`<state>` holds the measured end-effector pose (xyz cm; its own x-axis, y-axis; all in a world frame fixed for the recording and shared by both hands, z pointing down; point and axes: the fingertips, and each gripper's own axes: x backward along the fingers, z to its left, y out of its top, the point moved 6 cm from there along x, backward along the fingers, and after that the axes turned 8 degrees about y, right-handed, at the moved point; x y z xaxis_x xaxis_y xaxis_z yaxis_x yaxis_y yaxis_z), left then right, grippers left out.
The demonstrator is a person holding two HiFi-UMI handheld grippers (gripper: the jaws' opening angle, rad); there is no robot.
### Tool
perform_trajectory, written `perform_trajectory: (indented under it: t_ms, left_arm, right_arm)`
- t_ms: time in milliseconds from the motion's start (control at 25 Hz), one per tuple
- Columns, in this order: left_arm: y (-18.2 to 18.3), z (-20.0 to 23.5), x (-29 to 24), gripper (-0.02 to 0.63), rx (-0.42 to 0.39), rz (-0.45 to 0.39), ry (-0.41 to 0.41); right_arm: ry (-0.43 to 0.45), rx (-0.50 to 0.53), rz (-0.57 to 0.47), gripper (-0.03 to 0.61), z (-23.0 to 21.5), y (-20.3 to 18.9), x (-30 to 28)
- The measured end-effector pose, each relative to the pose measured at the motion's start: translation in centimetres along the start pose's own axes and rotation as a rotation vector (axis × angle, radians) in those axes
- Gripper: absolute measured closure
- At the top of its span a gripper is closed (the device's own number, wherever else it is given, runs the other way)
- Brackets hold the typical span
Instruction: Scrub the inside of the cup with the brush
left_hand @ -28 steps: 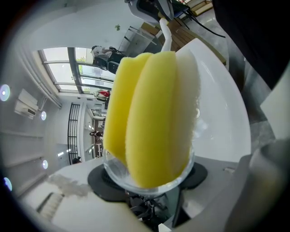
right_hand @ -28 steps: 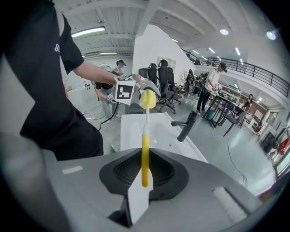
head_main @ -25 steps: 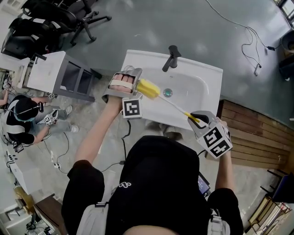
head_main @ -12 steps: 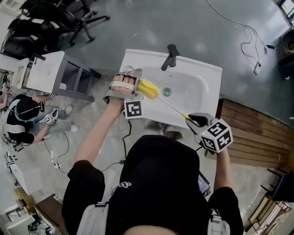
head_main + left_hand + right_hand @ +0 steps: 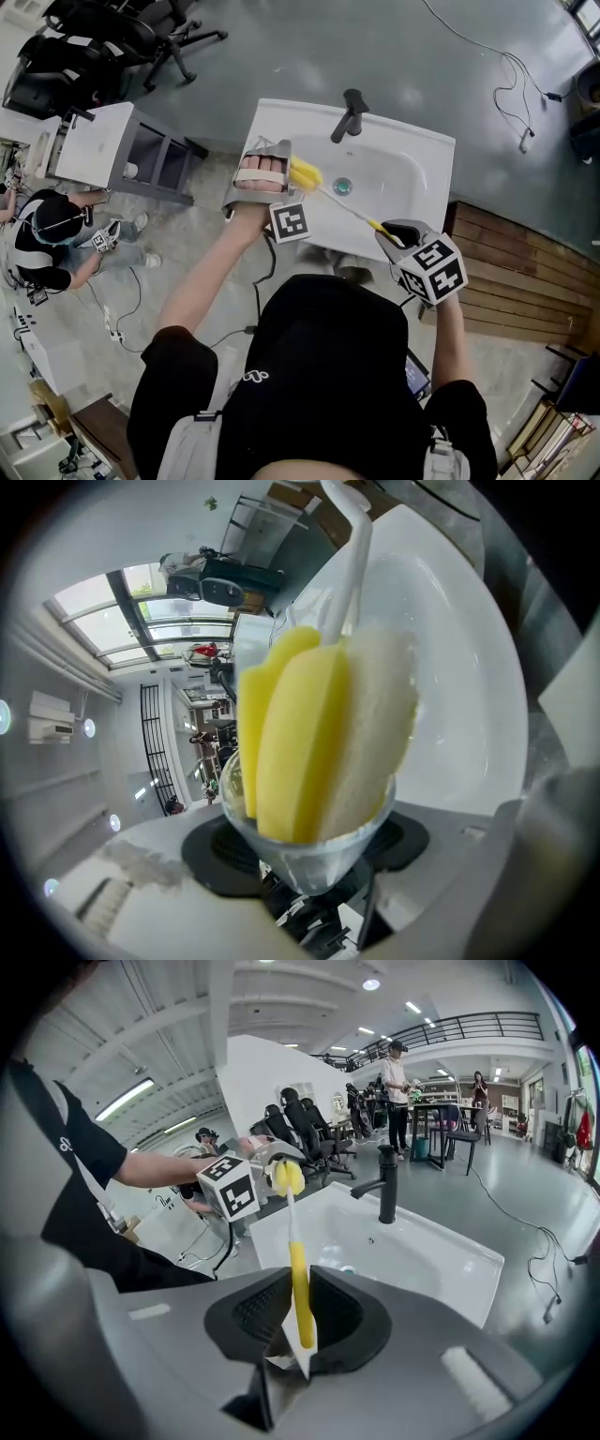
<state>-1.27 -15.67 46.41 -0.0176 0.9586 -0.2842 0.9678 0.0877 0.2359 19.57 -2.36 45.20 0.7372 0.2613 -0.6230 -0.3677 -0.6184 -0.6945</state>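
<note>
Left gripper view: my left gripper (image 5: 262, 167) clamps the clear cup (image 5: 309, 860) at the left edge of the sink (image 5: 417, 159). My right gripper (image 5: 296, 1321) pinches the brush (image 5: 298, 1274) handle. I'd steady the cup and twist the sponge deeper.

A brush (image 5: 294, 1255) is clamped by its yellow handle in the right gripper (image 5: 299, 1307) at lower centre. Its yellow head is seen at the left gripper (image 5: 265, 1160), upper left of centre. A white sink (image 5: 441, 1255) with a black tap (image 5: 385, 1185) is seen at centre right.
</note>
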Motion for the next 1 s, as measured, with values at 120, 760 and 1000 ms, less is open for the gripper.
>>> perform_trajectory:
  t_ms: [120, 760, 1000]
  left_arm:
    - [0.1, -0.9, 0.3, 0.328, -0.022, -0.003, -0.026]
    - [2.3, -1.5, 2.1, 0.328, -0.086, -0.090, -0.077]
    - [3.5, -1.0, 2.9, 0.328, -0.042, -0.131, -0.076]
  right_arm:
    - [-0.007, 0.015, 0.003, 0.520, 0.0, 0.4, -0.3]
    - [-0.023, 0.188, 0.047, 0.523, -0.8, 2.4, -1.4]
    - [-0.039, 0.242, 0.037, 0.525, -0.7, 3.6, -1.2]
